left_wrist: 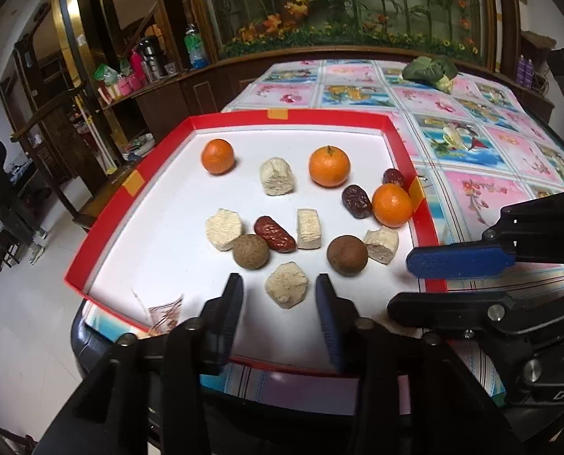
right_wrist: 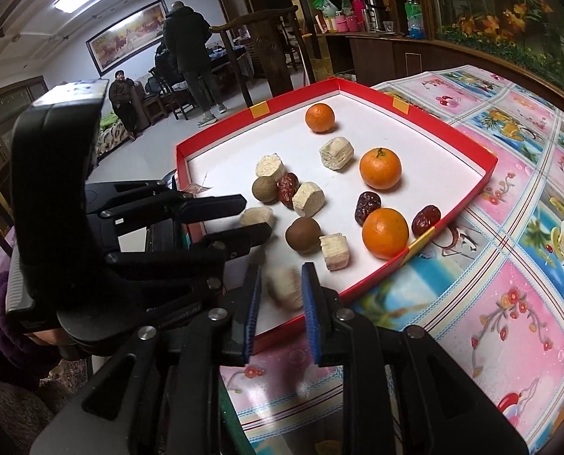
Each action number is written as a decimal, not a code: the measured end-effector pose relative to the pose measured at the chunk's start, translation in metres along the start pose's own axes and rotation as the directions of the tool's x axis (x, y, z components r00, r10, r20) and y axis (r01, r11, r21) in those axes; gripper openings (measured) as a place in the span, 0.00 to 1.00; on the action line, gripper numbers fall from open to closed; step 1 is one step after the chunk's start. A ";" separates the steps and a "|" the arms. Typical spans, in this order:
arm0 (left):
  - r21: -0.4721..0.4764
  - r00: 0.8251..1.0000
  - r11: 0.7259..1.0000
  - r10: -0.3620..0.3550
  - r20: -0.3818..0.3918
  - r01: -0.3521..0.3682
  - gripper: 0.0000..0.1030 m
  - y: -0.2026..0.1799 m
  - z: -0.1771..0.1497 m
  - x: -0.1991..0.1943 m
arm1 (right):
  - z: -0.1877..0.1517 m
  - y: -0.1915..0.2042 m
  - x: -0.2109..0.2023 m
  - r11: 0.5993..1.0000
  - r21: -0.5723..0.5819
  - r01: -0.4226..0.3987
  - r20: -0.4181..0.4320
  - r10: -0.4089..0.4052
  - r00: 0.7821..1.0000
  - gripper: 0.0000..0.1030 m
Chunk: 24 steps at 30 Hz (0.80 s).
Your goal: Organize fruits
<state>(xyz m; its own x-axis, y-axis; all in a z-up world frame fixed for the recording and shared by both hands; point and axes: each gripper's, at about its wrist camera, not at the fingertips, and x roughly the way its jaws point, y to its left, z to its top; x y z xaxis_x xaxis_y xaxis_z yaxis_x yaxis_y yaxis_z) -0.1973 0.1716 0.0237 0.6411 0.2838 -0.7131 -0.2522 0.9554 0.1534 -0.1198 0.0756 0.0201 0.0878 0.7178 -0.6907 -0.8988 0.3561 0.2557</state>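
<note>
A red-rimmed white tray (left_wrist: 282, 115) (right_wrist: 467, 140) holds three oranges (left_wrist: 329, 166) (right_wrist: 380, 168), dark red dates (left_wrist: 274, 234), two brown round fruits (left_wrist: 347, 255) (right_wrist: 303, 235) and several pale chunks. My left gripper (left_wrist: 279, 280) (right_wrist: 256, 215) is open over the tray's near side. A pale chunk (left_wrist: 286, 289) lies on the tray between its fingers, with a gap on each side. My right gripper (right_wrist: 281, 269) (left_wrist: 399, 283) hovers at the tray's near right corner. Another pale chunk (right_wrist: 285, 290), blurred, sits between its blue pads, which do not clearly press it.
The tray rests on a floral tablecloth (right_wrist: 509, 303) close to the table's left edge. A leafy green vegetable (left_wrist: 429, 70) lies at the far right. A crumpled clear wrapper (left_wrist: 164, 313) sits in the tray's near left corner. People (right_wrist: 189, 38) stand in the room beyond.
</note>
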 end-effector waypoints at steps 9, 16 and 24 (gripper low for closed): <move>-0.021 0.995 1.000 0.014 0.095 -0.012 0.76 0.005 -0.001 -0.039 | 0.000 -0.005 -0.028 0.988 0.087 0.125 0.125 -0.136 0.983 0.48; -0.016 0.981 1.000 0.006 0.193 -0.003 0.86 0.000 -0.001 -0.080 | -0.032 0.008 -0.100 0.923 0.276 0.267 0.353 -0.355 0.865 0.74; 0.005 0.951 0.999 0.028 0.307 -0.031 0.90 -0.020 -0.012 -0.137 | -0.076 0.066 -0.177 0.868 0.353 0.349 0.464 -0.487 0.740 0.91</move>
<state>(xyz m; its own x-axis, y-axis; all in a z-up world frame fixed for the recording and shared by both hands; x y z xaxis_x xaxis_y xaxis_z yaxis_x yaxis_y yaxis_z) -0.2891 0.1128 0.1099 0.8253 0.3220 -0.4639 -0.2687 0.9465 0.1790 -0.2269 -0.0731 0.1080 0.7016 0.6357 -0.3221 -0.5977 0.7710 0.2198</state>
